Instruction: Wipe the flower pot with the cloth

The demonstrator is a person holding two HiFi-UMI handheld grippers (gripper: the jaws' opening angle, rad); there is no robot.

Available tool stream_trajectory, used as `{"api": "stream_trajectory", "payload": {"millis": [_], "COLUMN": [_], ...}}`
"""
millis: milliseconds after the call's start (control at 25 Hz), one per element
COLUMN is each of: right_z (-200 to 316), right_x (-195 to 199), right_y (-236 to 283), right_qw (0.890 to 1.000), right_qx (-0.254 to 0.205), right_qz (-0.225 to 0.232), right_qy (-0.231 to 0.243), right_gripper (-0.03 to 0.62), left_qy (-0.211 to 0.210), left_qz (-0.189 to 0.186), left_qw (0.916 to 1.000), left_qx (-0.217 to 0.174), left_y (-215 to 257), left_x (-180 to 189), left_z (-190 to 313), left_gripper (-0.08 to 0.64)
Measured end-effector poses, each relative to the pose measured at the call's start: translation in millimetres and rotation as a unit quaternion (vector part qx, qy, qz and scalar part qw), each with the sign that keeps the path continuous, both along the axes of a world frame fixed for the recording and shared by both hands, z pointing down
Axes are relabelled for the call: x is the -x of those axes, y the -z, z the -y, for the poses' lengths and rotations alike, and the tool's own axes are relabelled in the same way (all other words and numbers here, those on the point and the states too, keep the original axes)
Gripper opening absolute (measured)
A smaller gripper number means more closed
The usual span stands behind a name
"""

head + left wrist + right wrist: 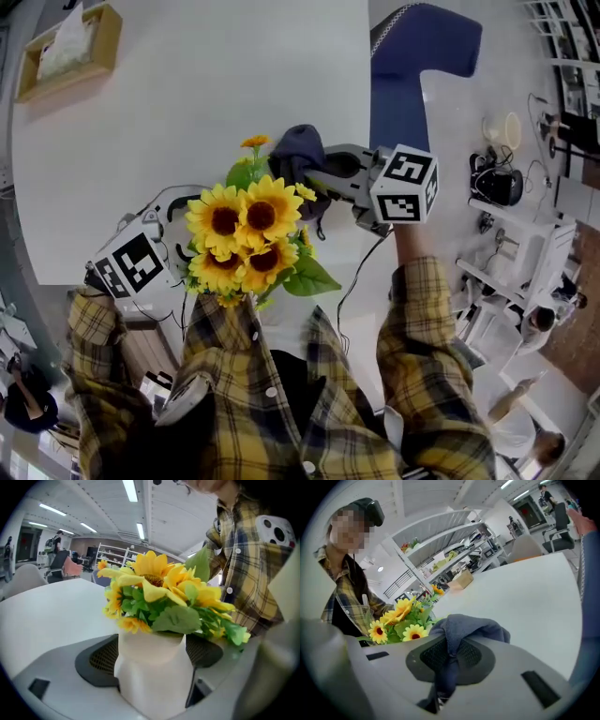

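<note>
Left gripper clamps the white sunflower pot; right gripper pinches a blue cloth near the white table's right edge. Tabletop is open far and left.

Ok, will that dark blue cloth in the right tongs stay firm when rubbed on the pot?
Probably floppy: the dark blue cloth bunches and droops over the right tongs, which pinch one fold. It looks soft and light, so it will likely fold and drag rather than push.

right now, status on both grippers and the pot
Left gripper shut on flower pot. Right gripper shut on cloth, beside the sunflowers. Cloth-to-pot contact not visible; blooms overhang the pot.
</note>
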State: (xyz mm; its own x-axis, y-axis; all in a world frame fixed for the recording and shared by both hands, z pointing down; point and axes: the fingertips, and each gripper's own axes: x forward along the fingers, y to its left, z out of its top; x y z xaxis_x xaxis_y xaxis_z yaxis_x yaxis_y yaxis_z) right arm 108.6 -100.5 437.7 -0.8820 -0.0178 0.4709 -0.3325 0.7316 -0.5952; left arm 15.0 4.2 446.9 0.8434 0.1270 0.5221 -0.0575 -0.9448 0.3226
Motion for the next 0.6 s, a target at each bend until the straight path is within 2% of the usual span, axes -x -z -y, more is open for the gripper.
{"api": "stream_trajectory", "payload": {"millis": [120, 240, 320, 440, 520, 600], "right_z": [1, 0, -4, -13, -20, -27], "right_x": [-14, -24, -29, -37, -42, -45], "right_y": [12, 31, 47, 75, 97, 121], "right_qw": [0.999, 0.996, 0.993, 0.987, 0.981, 0.975], "right_qx": [-0.018, -0.044, -0.066, -0.1, -0.125, -0.151], "right_qz": [0.004, 0.006, 0.007, 0.013, 0.023, 0.031], "right_qy": [-0.041, -0.077, -0.096, -0.124, -0.145, -0.163], "right_gripper": [0.017, 0.017, 0.017, 0.017, 0.017, 0.017], "left_qy": [0.045, 0.111, 0.166, 0.243, 0.273, 0.289], "left_qz": [0.012, 0.012, -0.002, -0.054, -0.084, -0.103], "left_qw": [0.9989, 0.9932, 0.9853, 0.9674, 0.9577, 0.9517], "left_qx": [0.009, 0.033, 0.041, 0.046, 0.033, 0.005], "left_y": [0, 3, 13, 47, 74, 103], "left_x": [12, 33, 45, 54, 56, 55], "left_z": [0, -1, -1, 3, 4, 5], "left_gripper": [0.456, 0.456, 0.454, 0.452, 0.404, 0.339]}}
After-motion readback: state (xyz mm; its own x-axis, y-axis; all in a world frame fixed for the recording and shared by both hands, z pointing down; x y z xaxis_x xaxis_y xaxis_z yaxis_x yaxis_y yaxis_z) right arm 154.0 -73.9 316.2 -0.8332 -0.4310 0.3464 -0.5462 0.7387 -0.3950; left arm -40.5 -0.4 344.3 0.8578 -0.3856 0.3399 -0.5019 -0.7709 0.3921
